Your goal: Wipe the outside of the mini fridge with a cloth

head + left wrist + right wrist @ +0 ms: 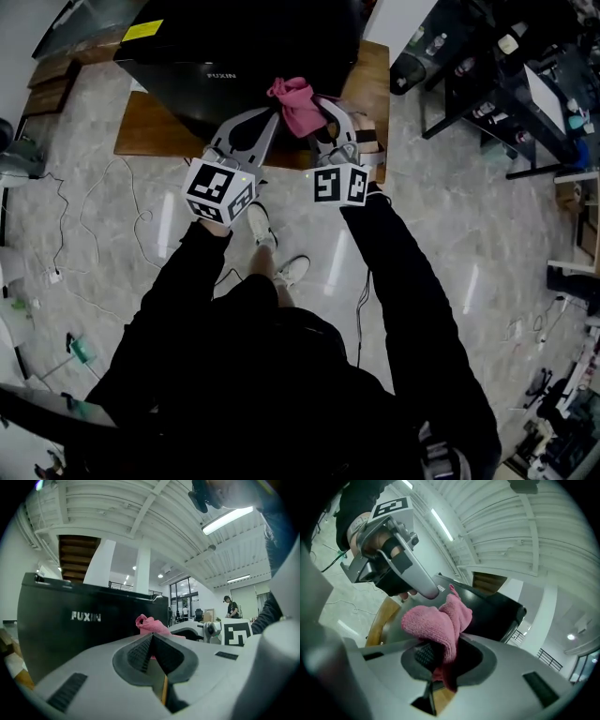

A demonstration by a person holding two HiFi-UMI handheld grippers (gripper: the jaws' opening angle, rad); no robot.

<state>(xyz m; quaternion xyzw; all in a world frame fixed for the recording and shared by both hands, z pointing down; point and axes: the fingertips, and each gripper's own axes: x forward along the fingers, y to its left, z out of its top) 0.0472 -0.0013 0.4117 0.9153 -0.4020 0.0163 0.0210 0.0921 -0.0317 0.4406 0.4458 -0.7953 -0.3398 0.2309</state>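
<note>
The person stands over a low wooden table (150, 131) with both black-sleeved forearms (192, 272) stretched forward and down, side by side, so that the two marker cubes (220, 190) sit close together just off the table's near edge. The mini fridge (234, 42), black with a white name on its front, fills the table's left and back part and leaves bare wood along the right edge. The right gripper (319, 118) points ahead and a little inward at the fridge's front. Its jaws are pressed together on the pink cloth (292, 99): one fold runs down between the pads and the rest bunches above the tips, right at the fridge's front face, though whether it touches cannot be told. In the right gripper view the cloth (438, 620) fills the gap of that gripper (440, 645), with the fridge (497, 613) behind it. The left gripper (269, 118) angles towards the right one, its tips just beside the cloth. In the left gripper view its jaws meet at a point (152, 637) with nothing between them, the cloth (151, 624) showing just past them and the fridge's front (89, 634) to the left. The left hand (379, 543) is wrapped round its gripper's handle.
</note>
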